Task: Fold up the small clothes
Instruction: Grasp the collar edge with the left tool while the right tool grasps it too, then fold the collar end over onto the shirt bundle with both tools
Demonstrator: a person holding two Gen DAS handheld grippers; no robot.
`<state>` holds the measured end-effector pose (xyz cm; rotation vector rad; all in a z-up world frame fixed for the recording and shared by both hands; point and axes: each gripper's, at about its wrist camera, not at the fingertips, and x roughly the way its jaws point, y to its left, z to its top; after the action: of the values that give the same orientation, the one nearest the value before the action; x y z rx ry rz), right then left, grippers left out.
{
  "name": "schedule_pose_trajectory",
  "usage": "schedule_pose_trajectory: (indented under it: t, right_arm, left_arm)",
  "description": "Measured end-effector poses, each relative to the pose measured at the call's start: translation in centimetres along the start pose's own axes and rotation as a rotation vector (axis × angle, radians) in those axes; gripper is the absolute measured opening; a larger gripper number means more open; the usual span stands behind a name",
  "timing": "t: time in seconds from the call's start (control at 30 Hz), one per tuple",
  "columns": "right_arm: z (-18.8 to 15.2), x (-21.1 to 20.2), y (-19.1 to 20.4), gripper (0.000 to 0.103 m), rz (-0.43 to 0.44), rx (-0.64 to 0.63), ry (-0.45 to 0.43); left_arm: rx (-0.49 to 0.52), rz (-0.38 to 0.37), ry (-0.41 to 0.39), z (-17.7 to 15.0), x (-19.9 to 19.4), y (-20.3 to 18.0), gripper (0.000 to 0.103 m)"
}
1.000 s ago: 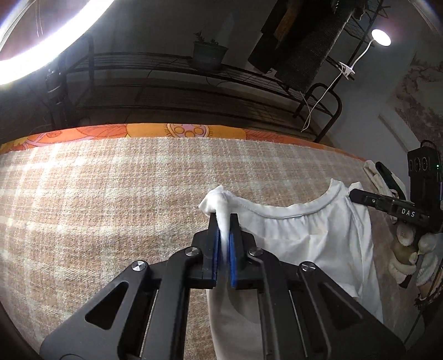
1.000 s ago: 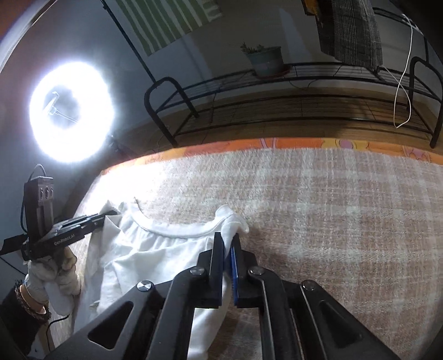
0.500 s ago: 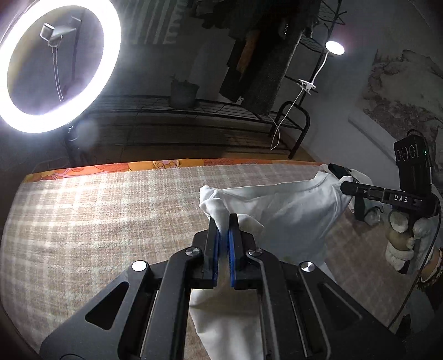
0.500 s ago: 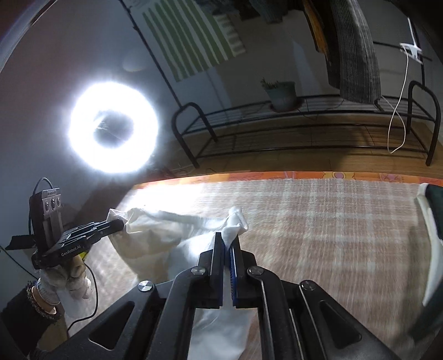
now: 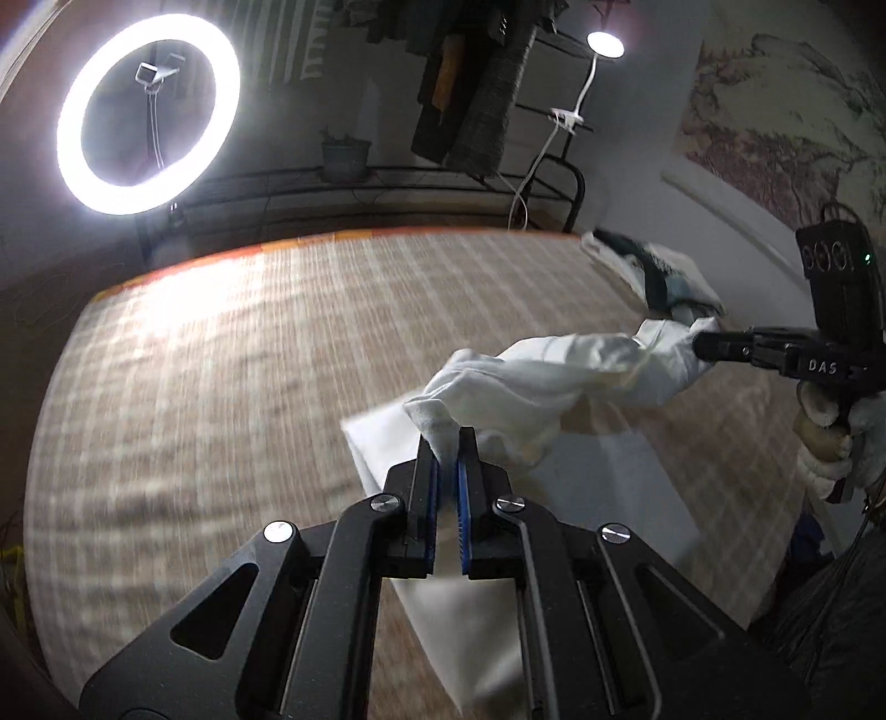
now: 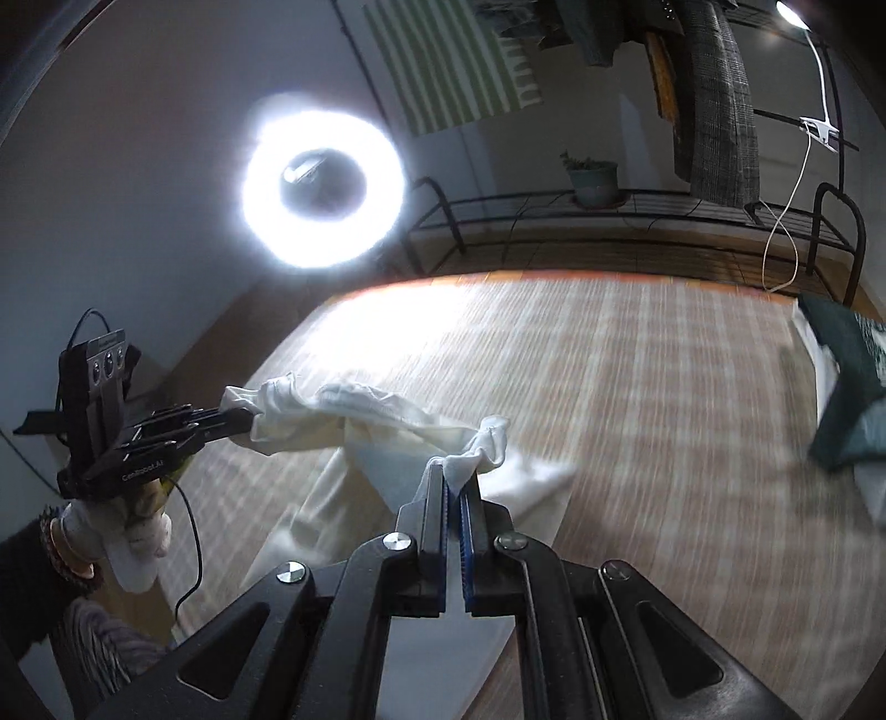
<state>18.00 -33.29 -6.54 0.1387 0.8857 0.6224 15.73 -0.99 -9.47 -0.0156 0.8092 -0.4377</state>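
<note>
Left-wrist view — left gripper (image 5: pixel 447 437) and right gripper (image 5: pixel 699 344), jaws clamped on corners of a white cotton garment (image 5: pixel 554 382), hold it above the beige plaid-covered bed (image 5: pixel 221 387).

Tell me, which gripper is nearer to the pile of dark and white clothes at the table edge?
Right. The right gripper holds the white garment just beside the pile; the left gripper is farther back.

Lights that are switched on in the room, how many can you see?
2. A big ring light stands behind the far left edge of the bed. A small round lamp is clipped high on the clothes rack at the back right. Others may be out of view.
</note>
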Motion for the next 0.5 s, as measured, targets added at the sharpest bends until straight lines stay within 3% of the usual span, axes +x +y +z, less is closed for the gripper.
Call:
schedule_pose_trajectory:
  t: [0.2, 0.5]
  right_arm:
    - [-4.7, -0.5, 2.4, 0.001, -0.051, -0.068, 0.063]
    - [-8.2, -1.0, 3.4, 0.001, -0.154, -0.185, 0.083]
  left_arm:
    - [0.057, 0.041, 0.059, -4.2, -0.2, -1.5, 0.003]
    - [0.116, 0.076, 0.105, -7.0, -1.0, -2.1, 0.003]
